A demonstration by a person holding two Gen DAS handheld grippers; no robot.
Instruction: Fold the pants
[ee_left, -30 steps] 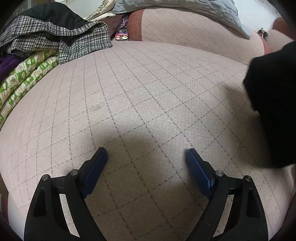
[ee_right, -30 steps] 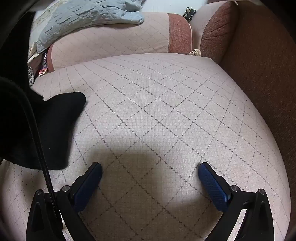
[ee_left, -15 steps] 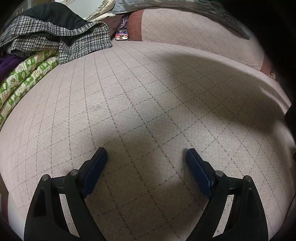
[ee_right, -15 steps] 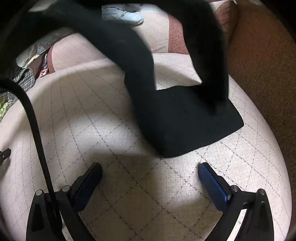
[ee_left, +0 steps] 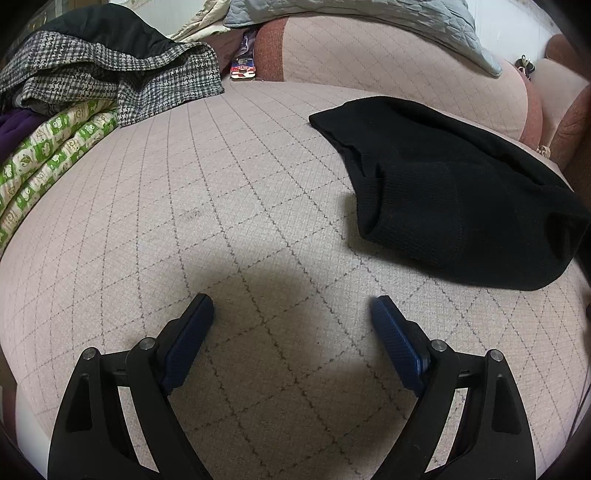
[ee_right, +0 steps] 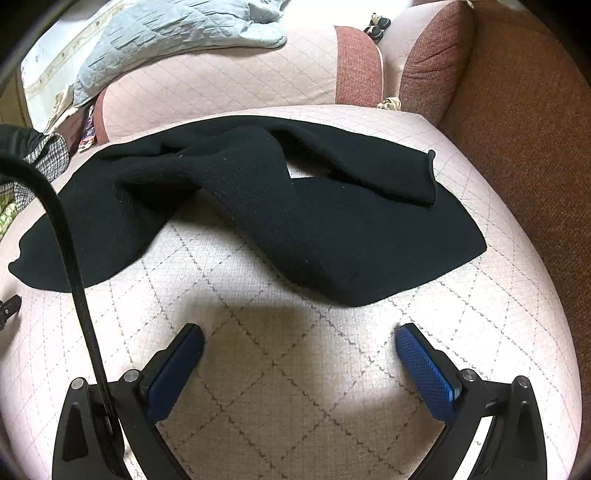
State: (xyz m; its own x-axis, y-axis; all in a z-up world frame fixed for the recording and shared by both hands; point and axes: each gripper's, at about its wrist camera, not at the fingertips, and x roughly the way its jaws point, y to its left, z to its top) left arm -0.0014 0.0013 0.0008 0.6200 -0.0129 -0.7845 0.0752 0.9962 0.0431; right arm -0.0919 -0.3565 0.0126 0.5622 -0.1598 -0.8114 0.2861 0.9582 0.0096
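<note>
1. Two grippers, left gripper (ee_left: 291, 321) and right gripper (ee_right: 299, 350), hover spread wide and empty over the quilted sofa seat (ee_left: 184, 206).
2. The black pants (ee_right: 314, 221) lie rumpled ahead of the right gripper, one leg crossed over the other; judging by that, spread them flat first, gripping hems rather than bunched middles.
3. Left of the seat sit a houndstooth garment (ee_left: 122, 81) and a green-patterned blanket (ee_left: 48, 155); a grey quilt (ee_right: 166, 33) drapes the backrest.

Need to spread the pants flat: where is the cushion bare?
Bare: the quilted pink cushion between the crumpled black knit pants and the houndstooth clothes pile, and ahead of both open grippers. Crowded: that pile; the brown sofa arm.
</note>
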